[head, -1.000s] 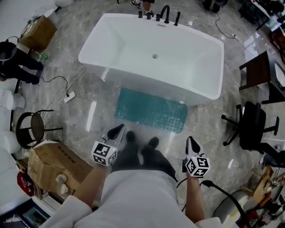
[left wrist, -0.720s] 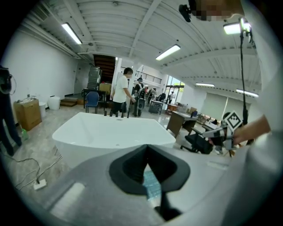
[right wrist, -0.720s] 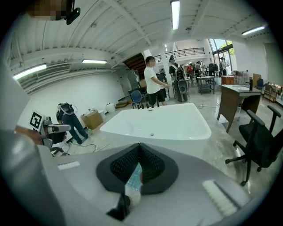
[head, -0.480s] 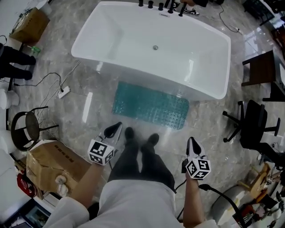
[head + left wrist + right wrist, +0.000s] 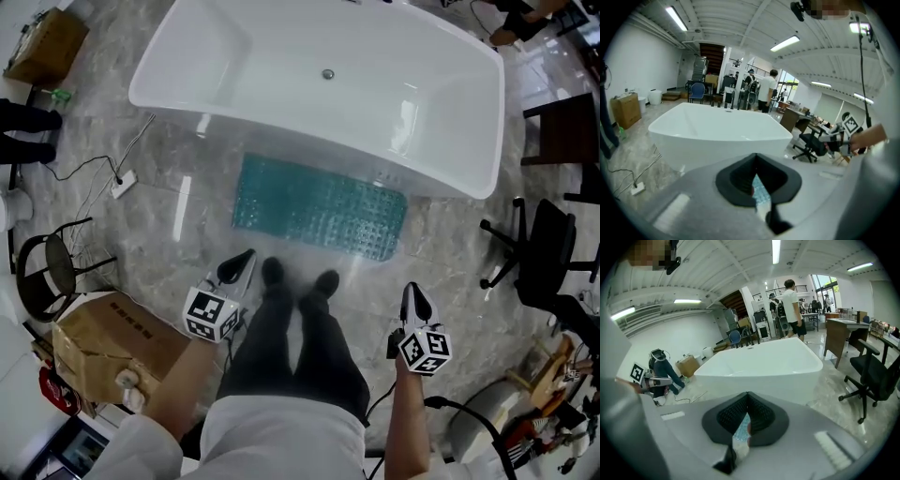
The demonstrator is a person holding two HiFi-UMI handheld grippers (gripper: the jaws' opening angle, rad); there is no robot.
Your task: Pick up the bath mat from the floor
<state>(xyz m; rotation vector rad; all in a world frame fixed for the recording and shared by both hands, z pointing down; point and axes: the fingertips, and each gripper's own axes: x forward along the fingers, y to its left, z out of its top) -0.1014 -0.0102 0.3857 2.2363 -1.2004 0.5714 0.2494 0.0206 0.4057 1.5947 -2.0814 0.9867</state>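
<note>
approach step: bath mat (image 5: pixel 320 207) flat on floor by tub; left gripper (image 5: pixel 236 271) and right gripper (image 5: pixel 413 304) both pressed together, empty. next: spread, reach down to mat edge.

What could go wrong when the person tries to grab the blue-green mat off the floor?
1. The left tool and the right tool are both shut; unless they open first, they would only poke the bath mat.
2. The mat lies flat on the shiny floor, so its thin edge may slip out of a pinch.
3. The bathtub stands right beside the mat's far edge; a tool could bump it.
</note>
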